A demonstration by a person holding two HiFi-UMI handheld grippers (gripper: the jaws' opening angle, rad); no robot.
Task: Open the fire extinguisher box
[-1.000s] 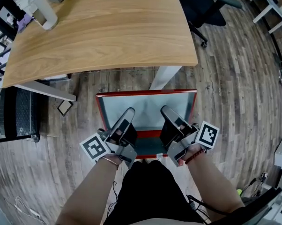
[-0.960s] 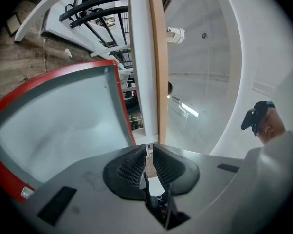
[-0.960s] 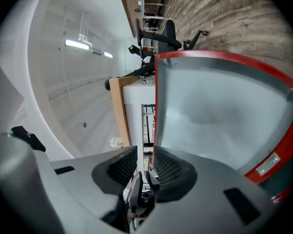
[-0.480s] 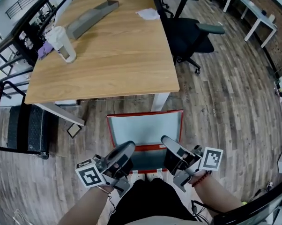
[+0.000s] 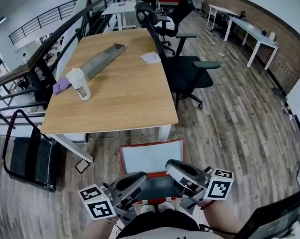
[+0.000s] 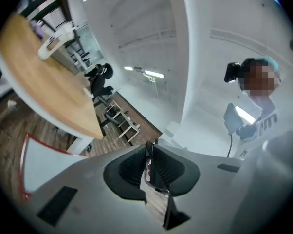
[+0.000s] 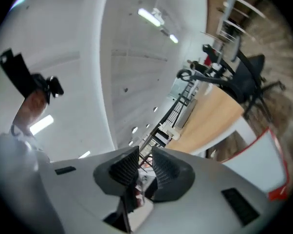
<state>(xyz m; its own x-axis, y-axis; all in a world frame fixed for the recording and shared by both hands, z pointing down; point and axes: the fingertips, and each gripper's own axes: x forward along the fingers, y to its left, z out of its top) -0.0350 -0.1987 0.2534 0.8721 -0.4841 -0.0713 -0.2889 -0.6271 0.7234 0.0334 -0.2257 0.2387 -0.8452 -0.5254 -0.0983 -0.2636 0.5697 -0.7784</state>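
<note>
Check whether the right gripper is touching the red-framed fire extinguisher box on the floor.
Apart. The right gripper view shows the right gripper, jaws just closing further with nothing between, against railing and wall; the red-framed fire extinguisher box lies well aside.

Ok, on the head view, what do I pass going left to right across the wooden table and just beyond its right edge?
purple item → pale cup → long grey tray → crumpled white paper → black office chair
</note>
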